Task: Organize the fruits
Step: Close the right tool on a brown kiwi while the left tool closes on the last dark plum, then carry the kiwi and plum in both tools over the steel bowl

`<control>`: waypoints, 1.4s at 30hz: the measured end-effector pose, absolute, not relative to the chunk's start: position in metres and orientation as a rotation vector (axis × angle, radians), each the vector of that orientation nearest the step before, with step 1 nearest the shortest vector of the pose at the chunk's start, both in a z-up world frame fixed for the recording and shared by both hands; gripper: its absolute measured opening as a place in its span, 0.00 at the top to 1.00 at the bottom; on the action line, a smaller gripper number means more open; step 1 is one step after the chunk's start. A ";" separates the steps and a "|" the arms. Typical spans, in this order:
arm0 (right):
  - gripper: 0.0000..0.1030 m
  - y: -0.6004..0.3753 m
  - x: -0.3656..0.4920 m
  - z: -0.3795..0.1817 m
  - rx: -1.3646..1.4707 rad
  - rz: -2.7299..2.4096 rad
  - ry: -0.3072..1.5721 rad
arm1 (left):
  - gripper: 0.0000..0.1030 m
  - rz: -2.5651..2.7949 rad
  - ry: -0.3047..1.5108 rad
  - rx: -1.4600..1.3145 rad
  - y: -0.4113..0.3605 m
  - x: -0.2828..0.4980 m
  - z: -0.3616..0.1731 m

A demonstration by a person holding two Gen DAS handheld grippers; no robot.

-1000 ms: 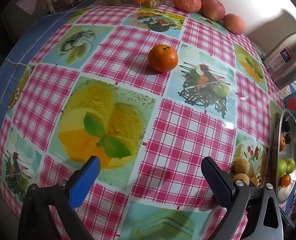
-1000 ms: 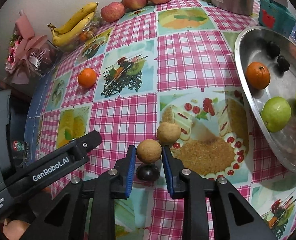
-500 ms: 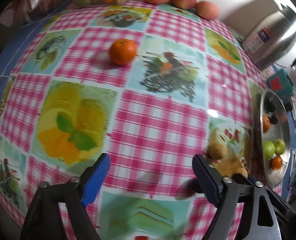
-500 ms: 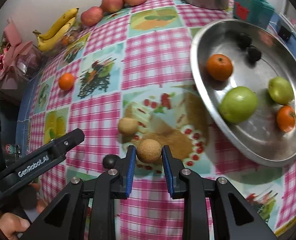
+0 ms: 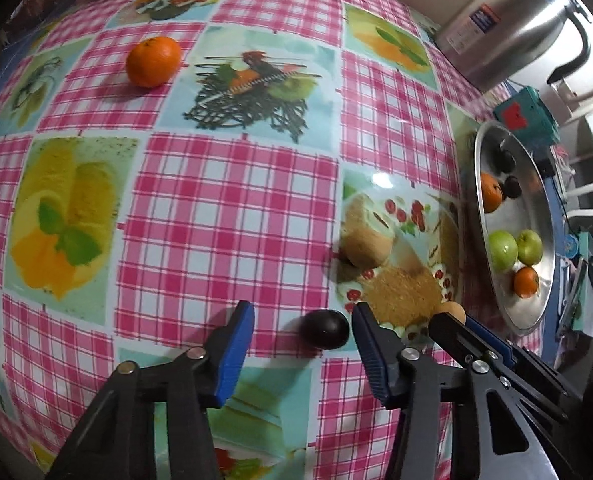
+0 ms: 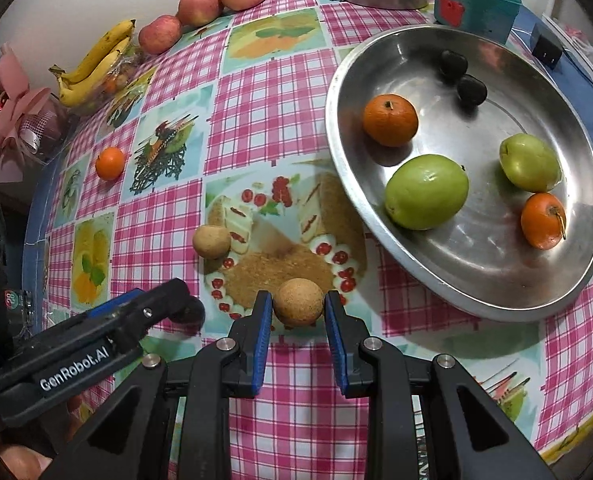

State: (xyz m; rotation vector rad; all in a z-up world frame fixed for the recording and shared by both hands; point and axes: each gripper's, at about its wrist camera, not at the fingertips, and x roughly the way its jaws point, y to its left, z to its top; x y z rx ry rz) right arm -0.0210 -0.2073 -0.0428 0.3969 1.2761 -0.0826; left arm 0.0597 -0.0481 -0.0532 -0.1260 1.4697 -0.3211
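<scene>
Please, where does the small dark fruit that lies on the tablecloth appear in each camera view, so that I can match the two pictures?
Left wrist view: the small dark fruit lies low and centre, between the left gripper fingers, beside the right-hand one.
Right wrist view: the same fruit is at lower left, half hidden behind the left gripper.
Shared landmark: the lone orange on the cloth.

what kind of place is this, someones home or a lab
Most likely a home kitchen or dining table. A checked oilcloth printed with desserts covers it, loose bananas and apples sit by the wall, and a steel kettle stands at the back.
</scene>
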 end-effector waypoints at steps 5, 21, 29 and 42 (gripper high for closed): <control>0.73 -0.211 -0.023 -0.044 0.401 -0.084 1.284 | 0.58 -0.342 1.475 -0.101 -0.059 0.049 -0.054; 0.73 -0.211 -0.023 -0.039 0.422 -0.067 1.272 | 0.74 -0.378 1.441 -0.118 -0.063 0.048 -0.042; 0.73 -0.212 -0.024 -0.028 0.436 -0.049 1.222 | 0.74 -0.382 1.365 -0.127 -0.062 0.054 -0.021; 0.73 -0.257 -0.037 -0.010 0.478 -0.155 1.126 | 0.74 -0.458 1.270 -0.131 -0.088 0.052 -0.001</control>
